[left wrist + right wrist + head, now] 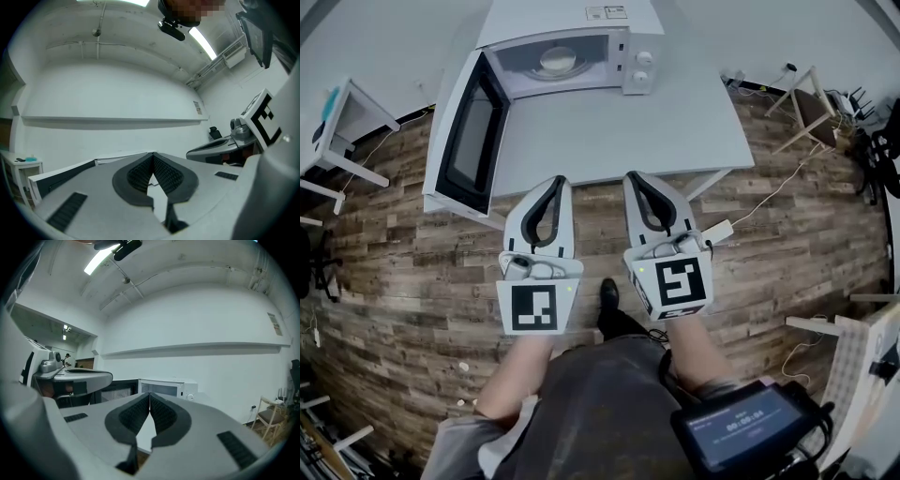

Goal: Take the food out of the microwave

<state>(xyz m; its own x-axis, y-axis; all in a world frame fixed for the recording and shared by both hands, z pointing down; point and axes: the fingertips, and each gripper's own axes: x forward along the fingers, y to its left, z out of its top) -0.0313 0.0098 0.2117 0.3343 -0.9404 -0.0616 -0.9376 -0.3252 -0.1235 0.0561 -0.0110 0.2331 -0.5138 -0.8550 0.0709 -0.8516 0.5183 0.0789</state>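
Note:
A white microwave (581, 42) stands at the far end of a white table (609, 136), its door (469, 131) swung open to the left. Inside it sits a pale plate of food (557, 60). My left gripper (555, 180) and right gripper (634, 176) hover side by side over the table's near edge, both pointing level at the microwave, both shut with nothing between the jaws. In the right gripper view the microwave (166, 386) shows beyond the closed tips (149, 394); the left gripper (153, 154) faces a white wall.
Wooden floor surrounds the table. A small white side table (342, 122) stands at the left, a wooden chair (806, 108) with cables at the right. The person's tablet-like device (750, 431) hangs at lower right.

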